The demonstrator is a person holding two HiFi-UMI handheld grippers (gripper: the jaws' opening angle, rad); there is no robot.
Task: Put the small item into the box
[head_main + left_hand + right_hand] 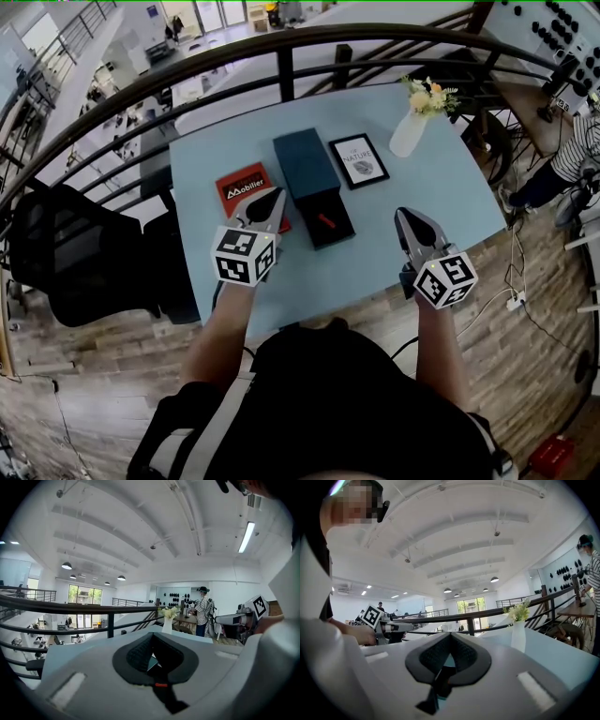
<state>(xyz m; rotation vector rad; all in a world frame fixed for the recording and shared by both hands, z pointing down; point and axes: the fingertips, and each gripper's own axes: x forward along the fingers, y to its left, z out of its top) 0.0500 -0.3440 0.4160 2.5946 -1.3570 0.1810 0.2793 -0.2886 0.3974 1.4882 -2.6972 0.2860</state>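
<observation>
The small red item [325, 221] lies inside the open box [337, 235], on its black lining and roughly at its middle, so I judge the item to be where the task wants it, with at most the closing left to do. The box's dark teal lid [305, 161] lies flat on the far side and touches the black half; I cannot tell whether a hinge joins them, though its position suggests it was swung or lifted back to clear the way in. The left hand-held gripper [278, 194] hangs just left of the box over the near corner of a red booklet [240, 183], its jaws clenched tip to tip. Its own view shows nothing between them beyond a sliver of the table. The right hand-held gripper [401, 214] sits over the bare blue table [450, 202], apart from the box on its right, and it is likewise clenched and empty. I read the pair as parked on either flank, pointing forward, which leaves the box unobstructed. Beyond the box stand a black-framed print [358, 160] and, nearer the far right corner, a white vase of flowers [410, 131]. Both are well clear of the work. A dark railing [281, 47] curves behind the table.
</observation>
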